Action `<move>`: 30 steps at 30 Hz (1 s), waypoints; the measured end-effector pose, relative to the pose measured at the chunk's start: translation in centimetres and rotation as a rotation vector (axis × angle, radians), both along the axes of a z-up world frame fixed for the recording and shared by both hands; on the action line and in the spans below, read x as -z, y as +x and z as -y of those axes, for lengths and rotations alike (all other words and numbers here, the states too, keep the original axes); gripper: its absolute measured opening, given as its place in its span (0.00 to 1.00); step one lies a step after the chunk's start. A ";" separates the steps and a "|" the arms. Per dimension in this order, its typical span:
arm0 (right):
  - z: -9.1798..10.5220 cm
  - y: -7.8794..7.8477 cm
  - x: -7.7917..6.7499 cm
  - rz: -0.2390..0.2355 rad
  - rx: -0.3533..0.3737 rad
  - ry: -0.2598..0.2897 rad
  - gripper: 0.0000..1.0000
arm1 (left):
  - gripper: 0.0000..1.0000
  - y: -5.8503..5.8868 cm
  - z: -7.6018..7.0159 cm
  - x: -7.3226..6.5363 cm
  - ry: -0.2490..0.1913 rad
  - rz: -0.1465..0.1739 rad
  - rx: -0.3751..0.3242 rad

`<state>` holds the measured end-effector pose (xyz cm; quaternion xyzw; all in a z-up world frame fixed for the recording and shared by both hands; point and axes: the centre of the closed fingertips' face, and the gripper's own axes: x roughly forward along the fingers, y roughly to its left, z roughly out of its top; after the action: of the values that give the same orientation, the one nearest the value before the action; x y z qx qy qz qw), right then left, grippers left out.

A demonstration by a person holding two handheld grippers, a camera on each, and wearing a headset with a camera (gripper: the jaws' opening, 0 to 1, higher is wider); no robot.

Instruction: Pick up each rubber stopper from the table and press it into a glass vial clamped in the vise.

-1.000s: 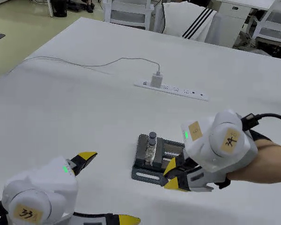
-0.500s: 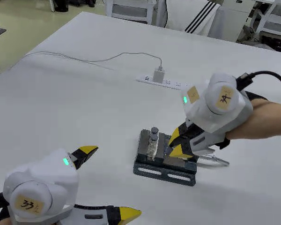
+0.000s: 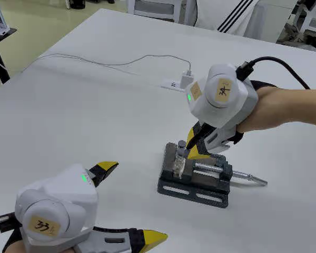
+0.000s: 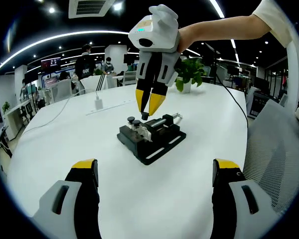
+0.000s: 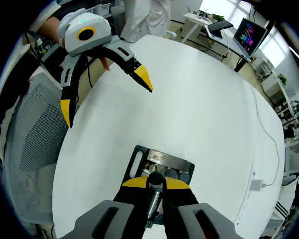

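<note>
Right hand-held gripper (image 3: 191, 149) above vise (image 3: 195, 182), mid-bench (image 3: 68, 105). Jaws narrow, pinching dark stopper (image 5: 156, 178) just beside top of vial (image 3: 177, 164). Vial upright in vise, dark cap on it. Left hand-held gripper (image 3: 130, 203) near left, jaws wide, well apart from vise. Power strip (image 3: 174, 84) far behind.

A plain white counter (image 3: 68, 116) carries a black vise (image 3: 195, 184) with a silver screw (image 3: 242, 176) and a clear glass vial (image 3: 179, 163) capped in dark grey. The left gripper (image 3: 130, 202) and right gripper (image 3: 188, 149) each have a white body, black jaws tipped bright yellow, a small green light and a tan label; the rubber stopper (image 5: 156, 178) in the right jaws is dark grey. Farther back are a white power strip (image 3: 174, 84) and a white garment (image 3: 226, 16) with black stripes.
</note>
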<state>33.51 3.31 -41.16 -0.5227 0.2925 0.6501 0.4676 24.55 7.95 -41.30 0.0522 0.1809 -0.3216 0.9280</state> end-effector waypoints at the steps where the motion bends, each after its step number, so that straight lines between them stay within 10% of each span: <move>1: 0.0 0.0 0.1 -0.004 -0.004 -0.005 0.06 | 0.94 0.0 0.0 0.0 -0.001 0.001 -0.001; 30: -0.5 0.1 2.0 -0.047 -0.035 -0.094 0.06 | 0.92 0.2 0.0 0.3 -0.016 -0.022 0.001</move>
<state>33.57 3.83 -43.15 -0.5338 0.3245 0.6557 0.4241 24.72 7.96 -41.64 0.0415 0.1885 -0.3239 0.9262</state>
